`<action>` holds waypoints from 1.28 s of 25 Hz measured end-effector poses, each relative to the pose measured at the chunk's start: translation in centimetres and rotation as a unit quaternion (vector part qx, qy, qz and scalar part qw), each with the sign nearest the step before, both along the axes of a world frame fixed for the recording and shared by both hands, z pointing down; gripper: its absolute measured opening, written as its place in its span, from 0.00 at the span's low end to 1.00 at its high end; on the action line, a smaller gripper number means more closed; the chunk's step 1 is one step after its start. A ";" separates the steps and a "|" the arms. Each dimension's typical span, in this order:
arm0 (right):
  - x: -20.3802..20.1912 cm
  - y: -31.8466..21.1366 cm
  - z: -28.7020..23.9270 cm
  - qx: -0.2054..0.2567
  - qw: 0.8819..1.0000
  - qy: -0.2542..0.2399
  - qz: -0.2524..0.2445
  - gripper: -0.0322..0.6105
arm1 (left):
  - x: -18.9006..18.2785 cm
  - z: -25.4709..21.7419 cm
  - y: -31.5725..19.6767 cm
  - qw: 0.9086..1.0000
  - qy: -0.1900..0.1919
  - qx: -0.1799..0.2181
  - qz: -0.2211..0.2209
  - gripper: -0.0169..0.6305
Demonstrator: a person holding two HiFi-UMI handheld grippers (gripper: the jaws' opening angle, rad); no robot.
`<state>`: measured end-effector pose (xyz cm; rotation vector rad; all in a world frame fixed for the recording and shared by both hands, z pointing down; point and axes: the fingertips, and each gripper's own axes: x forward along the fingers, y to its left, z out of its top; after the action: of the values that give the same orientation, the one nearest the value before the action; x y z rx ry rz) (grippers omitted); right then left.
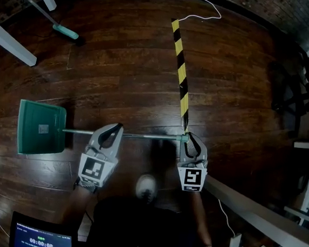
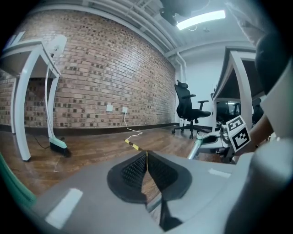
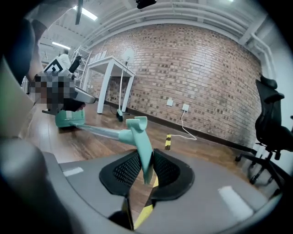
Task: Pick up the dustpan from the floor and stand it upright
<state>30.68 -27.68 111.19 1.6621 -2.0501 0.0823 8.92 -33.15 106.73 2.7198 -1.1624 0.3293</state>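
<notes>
Dustpan (image 1: 41, 128) is lying level, handle pointing right; right gripper (image 1: 190, 140) is clamping the handle end, while left gripper (image 1: 115, 130), tips together, is crossing mid-shaft.

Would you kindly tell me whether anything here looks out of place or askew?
The dustpan is sideways, not upright: its pan sits at the head view's left and its long handle runs level across to the right gripper, which is shut on the grip end. A loose white cable trails beyond the striped tape.
</notes>
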 end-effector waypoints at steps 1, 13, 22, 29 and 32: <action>0.0 -0.3 -1.8 0.004 1.000 0.002 0.002 0.20 | -0.1 -1.5 -0.1 1.000 0.001 -0.003 -0.002 0.04; -1.2 -1.7 -21.4 -0.027 0.999 0.043 -0.002 0.25 | -0.3 -19.2 1.6 0.997 0.017 -0.065 -0.024 0.04; -2.0 -2.0 -32.2 -0.064 0.991 0.119 0.006 0.27 | -3.3 -30.4 1.5 0.996 0.004 -0.079 -0.043 0.04; -7.7 -2.1 -38.1 -0.080 0.983 0.160 -0.040 0.32 | -8.0 -37.3 0.3 0.993 -0.010 -0.084 -0.084 0.04; -10.7 -2.1 -39.5 -0.088 0.981 0.157 -0.077 0.34 | -9.7 -40.1 0.2 0.992 -0.009 -0.080 -0.100 0.04</action>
<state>19.96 -29.79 71.70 1.3141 -1.8646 -0.0477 -0.79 -32.96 66.67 2.4434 -1.3389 0.4014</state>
